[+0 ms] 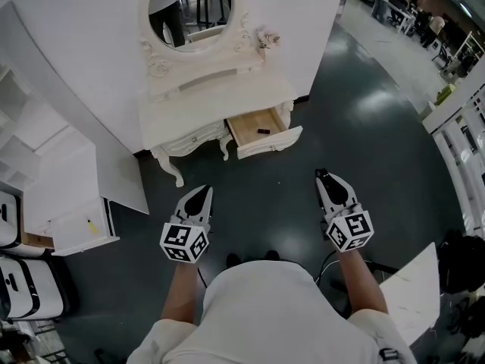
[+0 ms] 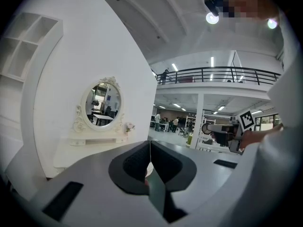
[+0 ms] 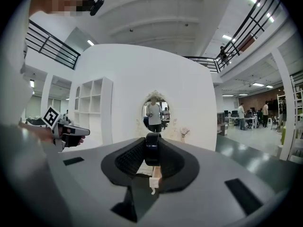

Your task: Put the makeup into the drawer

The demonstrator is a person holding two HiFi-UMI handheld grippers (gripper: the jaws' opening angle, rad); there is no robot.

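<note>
My right claw [image 1: 324, 177] clamps a small dark round makeup case [image 3: 152, 149] edge-on between its jaws. It is probably light, rigid and slick, so I grip across its rim. The open drawer [image 1: 270, 144] lies well ahead. My left claw [image 2: 150, 156] is closed and empty.

We see an ornate white-framed oval mirror [image 1: 198, 6] against a curved white partition wall [image 1: 303, 21], with a small pale flower posy [image 1: 267, 38] just beside the mirror's right edge. A dark glossy floor [image 1: 364, 127] spreads below, and white open cubby shelves [image 1: 19, 105] stand at the left
</note>
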